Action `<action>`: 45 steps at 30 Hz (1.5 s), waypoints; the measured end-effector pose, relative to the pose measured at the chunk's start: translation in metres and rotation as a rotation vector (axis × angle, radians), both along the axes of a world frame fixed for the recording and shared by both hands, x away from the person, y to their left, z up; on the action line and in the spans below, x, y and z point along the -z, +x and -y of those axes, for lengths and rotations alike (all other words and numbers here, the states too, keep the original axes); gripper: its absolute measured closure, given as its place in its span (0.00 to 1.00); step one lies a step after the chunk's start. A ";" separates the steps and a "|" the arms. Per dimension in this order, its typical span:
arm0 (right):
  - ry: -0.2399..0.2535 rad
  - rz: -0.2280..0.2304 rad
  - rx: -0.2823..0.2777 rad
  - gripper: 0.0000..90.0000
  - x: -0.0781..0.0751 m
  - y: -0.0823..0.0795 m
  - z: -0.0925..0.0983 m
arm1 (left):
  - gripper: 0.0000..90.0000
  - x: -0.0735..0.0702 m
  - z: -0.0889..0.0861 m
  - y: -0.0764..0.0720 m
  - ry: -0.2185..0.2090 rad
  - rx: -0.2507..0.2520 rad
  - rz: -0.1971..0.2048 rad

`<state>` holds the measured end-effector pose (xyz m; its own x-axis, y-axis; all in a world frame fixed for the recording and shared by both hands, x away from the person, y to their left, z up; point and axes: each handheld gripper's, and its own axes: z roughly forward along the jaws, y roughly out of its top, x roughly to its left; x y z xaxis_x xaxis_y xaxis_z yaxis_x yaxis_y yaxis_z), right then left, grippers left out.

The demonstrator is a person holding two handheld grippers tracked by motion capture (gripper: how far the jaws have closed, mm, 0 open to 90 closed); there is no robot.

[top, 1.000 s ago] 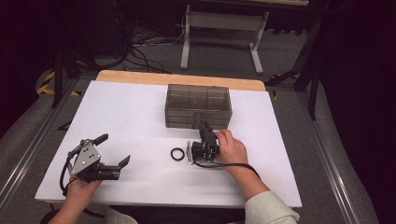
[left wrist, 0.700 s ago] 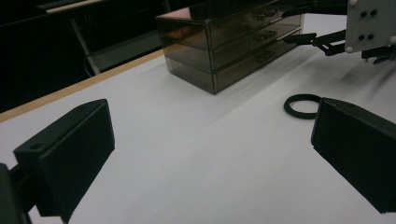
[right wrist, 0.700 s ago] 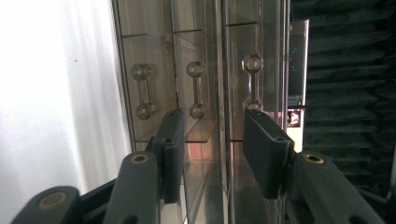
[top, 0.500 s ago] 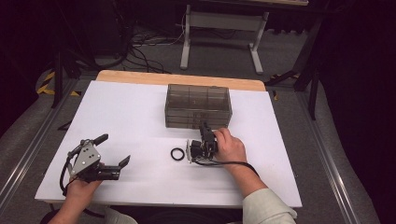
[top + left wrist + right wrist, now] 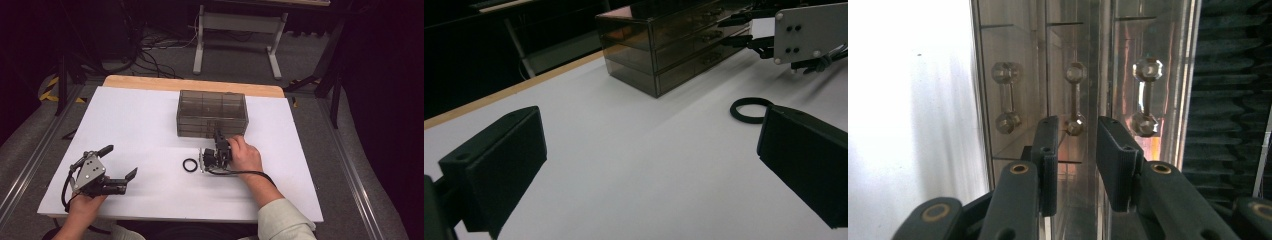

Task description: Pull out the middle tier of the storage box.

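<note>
Down at the near left corner of the white table [image 5: 150, 125], the left gripper [image 5: 120, 165] rests in the person's left hand [image 5: 84, 205], close to the front edge, jaws spread wide with nothing between them. In the left gripper view those jaws frame a broad stretch of bare table top, plenty of room ahead.

Moving in toward the middle, a black ring [image 5: 190, 165] lies flat on the table, just beside the right gripper and apart from it. In the left gripper view the ring [image 5: 751, 110] sits just past the right-hand jaw.

Next, the right gripper [image 5: 220, 141], held in the right hand [image 5: 245, 156], points at the front face of the smoky clear drawer box [image 5: 212, 112]. The right gripper view puts its jaws part-open, a narrow gap between them, right up at the middle drawer handle [image 5: 1075, 97]; whether they touch it, I cannot tell.

Beyond the box runs clear white surface, then the table's wooden far edge [image 5: 150, 83].
</note>
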<state>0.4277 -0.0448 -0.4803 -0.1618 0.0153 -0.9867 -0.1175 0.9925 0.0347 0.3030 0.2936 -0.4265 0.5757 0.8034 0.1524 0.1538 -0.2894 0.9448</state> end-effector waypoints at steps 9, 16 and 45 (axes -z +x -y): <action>-0.012 0.011 0.004 0.89 0.002 0.005 -0.003 | 0.00 0.000 -0.002 -0.002 0.000 -0.010 0.000; -0.022 0.023 0.011 0.90 0.004 0.004 -0.004 | 0.00 0.001 -0.002 -0.002 0.000 -0.009 -0.001; -0.009 -0.056 0.017 0.90 -0.011 -0.018 -0.002 | 0.00 0.000 -0.002 -0.002 0.006 -0.013 0.006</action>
